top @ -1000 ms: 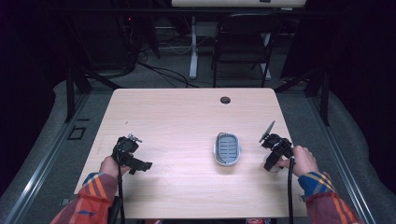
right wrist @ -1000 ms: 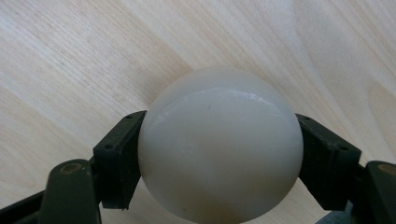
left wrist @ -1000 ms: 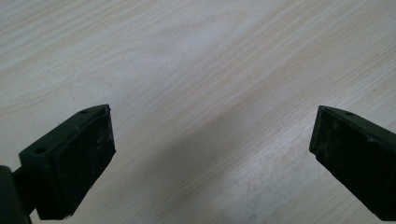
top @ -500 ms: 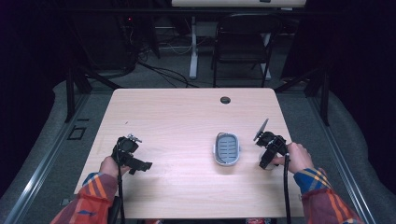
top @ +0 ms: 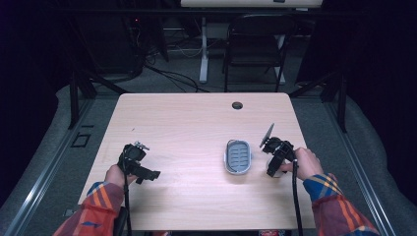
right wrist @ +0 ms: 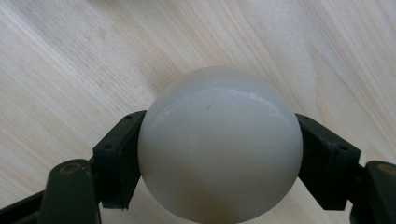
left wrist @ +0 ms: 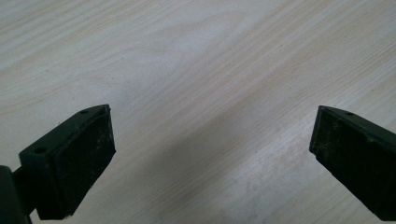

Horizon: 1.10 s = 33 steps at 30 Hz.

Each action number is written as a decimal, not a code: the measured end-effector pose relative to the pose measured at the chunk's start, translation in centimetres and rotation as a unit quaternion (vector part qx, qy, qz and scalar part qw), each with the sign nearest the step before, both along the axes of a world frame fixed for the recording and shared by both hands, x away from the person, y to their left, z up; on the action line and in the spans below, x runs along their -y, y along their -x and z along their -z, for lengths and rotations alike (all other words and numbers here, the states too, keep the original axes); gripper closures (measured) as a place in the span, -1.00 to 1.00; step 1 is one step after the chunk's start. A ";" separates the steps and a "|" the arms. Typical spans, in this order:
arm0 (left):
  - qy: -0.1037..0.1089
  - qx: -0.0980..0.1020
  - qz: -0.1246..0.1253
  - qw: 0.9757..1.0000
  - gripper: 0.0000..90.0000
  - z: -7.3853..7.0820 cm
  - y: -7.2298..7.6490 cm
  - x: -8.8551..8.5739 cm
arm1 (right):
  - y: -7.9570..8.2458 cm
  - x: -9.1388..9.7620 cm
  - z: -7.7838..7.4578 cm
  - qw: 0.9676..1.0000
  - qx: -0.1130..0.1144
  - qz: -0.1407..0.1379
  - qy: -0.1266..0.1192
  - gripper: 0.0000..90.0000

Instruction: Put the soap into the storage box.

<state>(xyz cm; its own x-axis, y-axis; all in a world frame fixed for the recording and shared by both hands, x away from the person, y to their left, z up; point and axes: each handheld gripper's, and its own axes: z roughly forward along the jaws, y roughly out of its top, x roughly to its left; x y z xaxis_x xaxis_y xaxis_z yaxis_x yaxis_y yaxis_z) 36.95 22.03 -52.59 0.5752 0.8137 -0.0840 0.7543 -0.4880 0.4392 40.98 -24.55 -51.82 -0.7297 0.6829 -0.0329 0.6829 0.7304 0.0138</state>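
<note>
A smooth white ball-like object (right wrist: 219, 144) sits between the jaws of my right gripper (right wrist: 219, 156), and both pads press on its sides just above the wooden table (top: 196, 128). In the high view my right gripper (top: 271, 168) hangs close to the right side of a grey slatted oval dish (top: 238, 156), which lies empty right of the table's middle. My left gripper (top: 147, 174) rests low over the table's front left. Its jaws stand wide apart in the left gripper view (left wrist: 210, 154) with bare wood between them.
A round cable hole (top: 237, 105) marks the table's far edge. A black chair (top: 255, 44) and a desk leg (top: 203, 54) stand on the floor behind the table. Dark frame bars flank both sides.
My right hand has carried the white object leftwards, closer to the grey dish. The left hand has stayed where it was.
</note>
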 end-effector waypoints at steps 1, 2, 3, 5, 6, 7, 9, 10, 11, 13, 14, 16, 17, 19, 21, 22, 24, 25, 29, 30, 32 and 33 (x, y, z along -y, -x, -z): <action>0.000 0.000 0.000 1.000 -1.00 0.0 0.0 0.0 | 0.0 -0.1 -0.1 1.000 -0.001 0.000 0.001 -0.45; 0.000 0.000 0.001 1.000 -1.00 0.0 0.0 0.0 | -0.1 -0.3 -0.1 1.000 0.000 -0.001 0.001 -0.45; 0.000 0.000 0.000 1.000 -1.00 0.0 0.0 0.0 | -0.1 -0.4 -0.2 1.000 -0.002 -0.003 0.001 -0.45; 0.000 -0.001 0.000 1.000 -1.00 0.0 0.0 0.0 | 0.0 -0.5 -0.1 1.000 0.004 0.001 -0.006 -0.45; 0.000 -0.001 0.001 1.000 -1.00 0.0 0.0 0.0 | -0.1 -0.7 -0.3 1.000 0.000 -0.005 0.000 -0.45; 0.000 -0.001 0.001 1.000 -1.00 0.0 0.0 0.0 | -0.1 -0.8 -0.3 1.000 0.002 -0.006 0.001 -0.45; 0.000 -0.001 0.001 1.000 -1.00 0.0 0.0 0.0 | -0.2 -0.9 -0.4 1.000 0.001 -0.009 0.000 -0.45; 0.000 -0.001 0.001 1.000 -1.00 0.0 0.0 0.0 | -0.2 -1.0 -0.5 1.000 0.001 -0.007 -0.001 -0.45; 0.000 -0.001 0.001 1.000 -1.00 0.0 0.0 0.0 | -0.2 -1.0 -0.5 1.000 0.001 -0.007 -0.001 -0.45; 0.001 -0.002 0.001 1.000 -1.00 0.0 0.0 0.0 | -0.3 -1.1 -0.7 1.000 0.001 -0.010 0.001 -0.45; 0.000 -0.001 0.001 1.000 -1.00 0.0 0.0 0.0 | -0.3 -1.1 -0.7 1.000 0.004 -0.010 -0.003 -0.45; 0.000 -0.002 0.002 1.000 -1.00 0.0 0.0 0.1 | -0.3 -1.2 -0.9 1.000 0.002 -0.009 -0.002 -0.45; -0.001 -0.002 0.002 1.000 -1.00 0.0 0.0 0.1 | -0.4 -1.3 -1.0 1.000 0.004 -0.012 -0.001 -0.45; -0.001 -0.002 0.003 1.000 -1.00 0.0 0.0 0.1 | -0.4 -1.4 -1.1 1.000 0.005 -0.011 -0.004 -0.45; -0.001 -0.002 0.003 1.000 -1.00 0.0 0.0 0.0 | -0.5 -1.5 -1.2 1.000 0.005 -0.011 -0.002 -0.45; -0.001 -0.002 0.003 1.000 -1.00 0.0 0.0 0.0 | -0.5 -1.5 -1.2 1.000 0.005 -0.011 -0.002 -0.45; -0.001 -0.002 0.004 1.000 -1.00 0.0 0.0 0.0 | -0.6 -1.7 -1.3 1.000 0.005 -0.013 -0.002 -0.45; -0.001 -0.002 0.004 1.000 -1.00 0.0 0.0 0.0 | -0.6 -1.7 -1.2 1.000 0.005 -0.012 -0.003 -0.45; -0.002 -0.003 0.006 1.000 -1.00 0.0 0.0 0.0 | -0.6 -1.8 -1.3 1.000 0.005 -0.012 -0.004 -0.45; -0.002 -0.002 0.006 1.000 -1.00 0.0 0.0 0.0 | -0.7 -1.8 -1.5 1.000 0.005 -0.015 -0.003 -0.45; -0.002 -0.003 0.006 1.000 -1.00 0.0 0.0 0.0 | -0.7 -1.9 -1.7 1.000 0.007 -0.016 -0.004 -0.45; -0.002 -0.003 0.006 1.000 -1.00 0.0 0.0 0.0 | -0.7 -1.9 -1.7 1.000 0.007 -0.016 -0.004 -0.45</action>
<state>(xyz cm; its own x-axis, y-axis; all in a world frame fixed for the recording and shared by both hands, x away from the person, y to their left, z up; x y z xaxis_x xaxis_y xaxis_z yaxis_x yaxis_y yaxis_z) 36.96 22.00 -52.60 0.5848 0.8069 -0.0834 0.7505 -0.4992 0.4331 41.70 -22.68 -50.15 -0.7507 0.6595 -0.0388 0.6588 0.7517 0.0289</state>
